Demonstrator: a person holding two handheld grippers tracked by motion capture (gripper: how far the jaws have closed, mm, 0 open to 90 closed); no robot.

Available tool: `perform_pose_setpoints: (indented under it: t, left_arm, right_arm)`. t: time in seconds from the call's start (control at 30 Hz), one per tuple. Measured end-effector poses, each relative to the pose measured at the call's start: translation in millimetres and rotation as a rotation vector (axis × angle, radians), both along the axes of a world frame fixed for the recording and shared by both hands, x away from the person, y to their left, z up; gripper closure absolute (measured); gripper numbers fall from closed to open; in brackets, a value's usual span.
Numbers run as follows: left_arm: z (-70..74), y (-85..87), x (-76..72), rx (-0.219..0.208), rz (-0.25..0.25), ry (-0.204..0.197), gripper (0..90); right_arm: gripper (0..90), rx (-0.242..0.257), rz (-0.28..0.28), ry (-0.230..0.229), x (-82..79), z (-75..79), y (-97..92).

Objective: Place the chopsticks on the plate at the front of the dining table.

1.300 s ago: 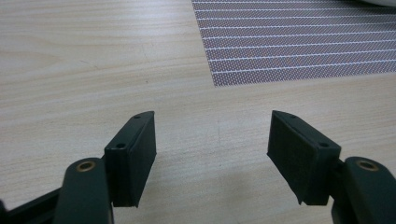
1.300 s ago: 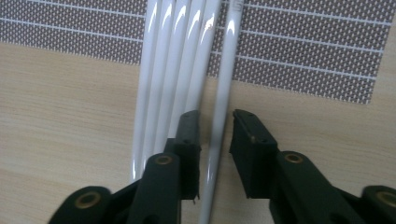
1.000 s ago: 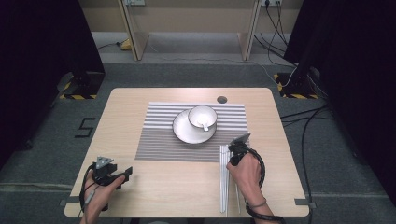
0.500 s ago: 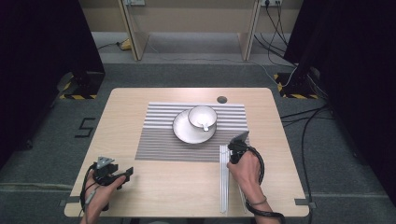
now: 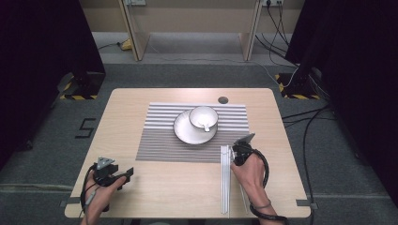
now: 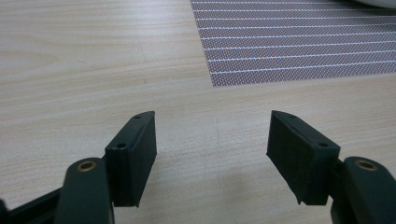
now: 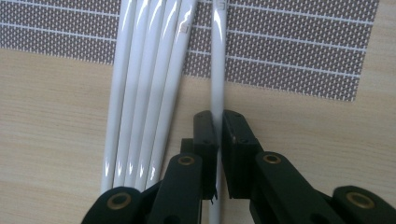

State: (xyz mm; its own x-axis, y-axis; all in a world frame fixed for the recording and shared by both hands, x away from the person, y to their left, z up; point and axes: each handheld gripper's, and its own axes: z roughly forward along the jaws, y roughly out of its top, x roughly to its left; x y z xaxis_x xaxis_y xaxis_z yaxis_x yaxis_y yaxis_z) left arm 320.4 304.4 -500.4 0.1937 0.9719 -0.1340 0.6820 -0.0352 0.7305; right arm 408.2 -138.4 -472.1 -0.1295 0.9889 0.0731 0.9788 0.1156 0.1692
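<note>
The right hand-held gripper has just been closing, and its jaws now pinch a single white rod between the pads. That rod lies apart from the bundle of four rods just to its left in the right gripper view. It still rests flat on the surface, with its far end reaching over the edge of the striped mat. I judge the grasp to be made and the rod ready to lift; the lift itself has not begun, since the rod looks level with its neighbours.

In the high view the right hand-held gripper sits at the near right of the surface, at the far end of the rods, which run from the mat's near right corner toward the person. The left hand-held gripper rests at the near left, well apart from everything. Its jaws stand wide open over bare wood in the left gripper view, with nothing between them.

Farther off, a bowl with a spoon in it sits on a plate in the middle of the mat, untouched.

Against the picture a second ago, both hands are in the same spots, and the plate, bowl and rods have not shifted. The closed jaws on the right are the only difference.
</note>
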Motion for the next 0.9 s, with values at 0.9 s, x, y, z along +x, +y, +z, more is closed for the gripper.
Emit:
perform_pose_setpoints:
  t: [0.9]
  left_arm:
    - [-0.7, 0.7, -0.3, 0.013, 0.001, 0.004, 32.2]
  right_arm:
    - [85.3, 0.024, 0.037, -0.068, -3.6, 22.1, 4.7]
